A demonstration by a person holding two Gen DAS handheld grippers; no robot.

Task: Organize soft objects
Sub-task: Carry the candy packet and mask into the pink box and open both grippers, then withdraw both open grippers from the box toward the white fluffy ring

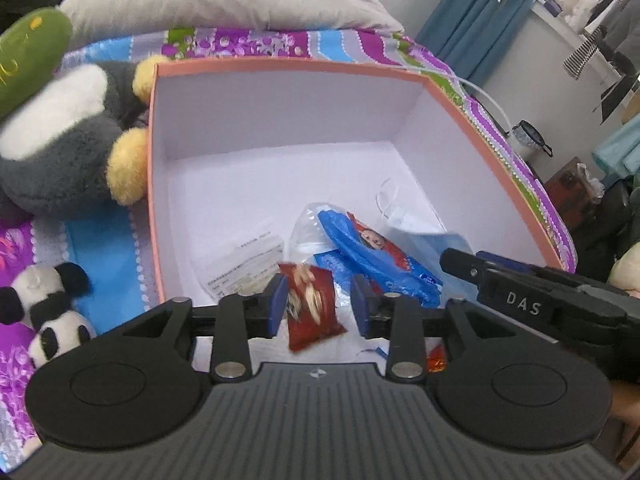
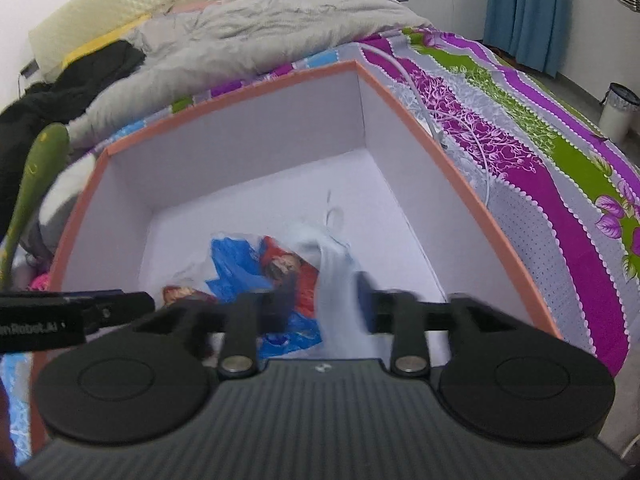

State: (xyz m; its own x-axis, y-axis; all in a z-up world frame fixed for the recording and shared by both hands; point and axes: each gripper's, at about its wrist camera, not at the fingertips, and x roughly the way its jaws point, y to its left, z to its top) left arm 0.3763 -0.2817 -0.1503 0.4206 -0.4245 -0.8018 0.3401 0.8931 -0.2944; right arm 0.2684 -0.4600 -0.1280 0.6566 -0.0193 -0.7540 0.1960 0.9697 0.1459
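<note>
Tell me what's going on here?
A person holds both grippers over an open pink-edged box on a bed. The left gripper stands open around a red snack packet; the right gripper is open with a pale blue mask between its fingers. Blue packets already lie inside; plush toys wait beside it.

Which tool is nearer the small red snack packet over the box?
Left. The red snack packet sits between the left tool's open pads; the right tool is off to its right, with a pale blue item between its pads.
</note>
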